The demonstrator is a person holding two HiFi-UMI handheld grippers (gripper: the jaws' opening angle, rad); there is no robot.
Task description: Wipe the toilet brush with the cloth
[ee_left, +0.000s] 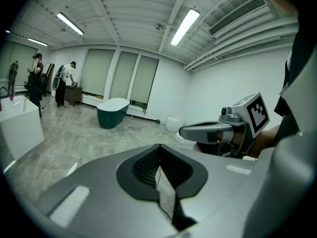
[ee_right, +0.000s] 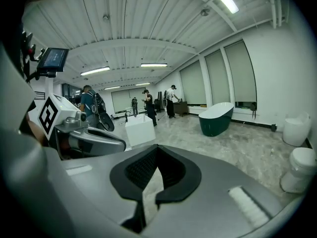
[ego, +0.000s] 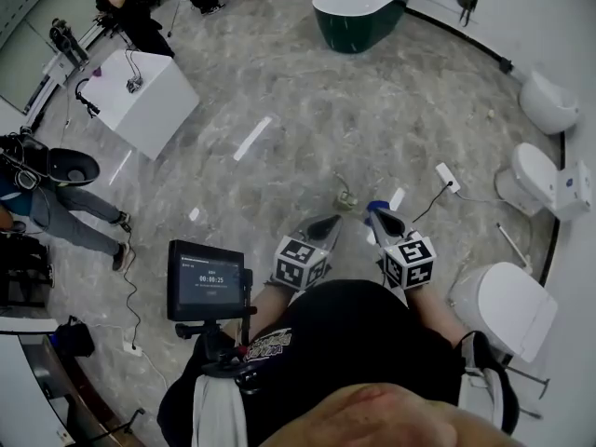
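In the head view my left gripper (ego: 330,223) and right gripper (ego: 374,215) are held side by side close to my body, pointing forward over the marble floor. Both are shut with nothing between the jaws. The left gripper view shows the left gripper (ee_left: 158,148) shut and the right gripper (ee_left: 210,131) beside it. In the right gripper view the right gripper (ee_right: 156,153) is shut, with the left gripper (ee_right: 91,139) at its left. A small blue thing (ego: 377,206) and a small object (ego: 346,199) lie on the floor just ahead; I cannot tell what they are. No toilet brush or cloth is clearly seen.
White toilets (ego: 507,304) (ego: 538,177) (ego: 548,101) line the right wall. A green bathtub (ego: 361,9) stands far ahead, a white box table (ego: 149,101) at the left. A power strip (ego: 447,177) with cable lies on the floor. A monitor (ego: 207,280) sits at my left; people stand at the left.
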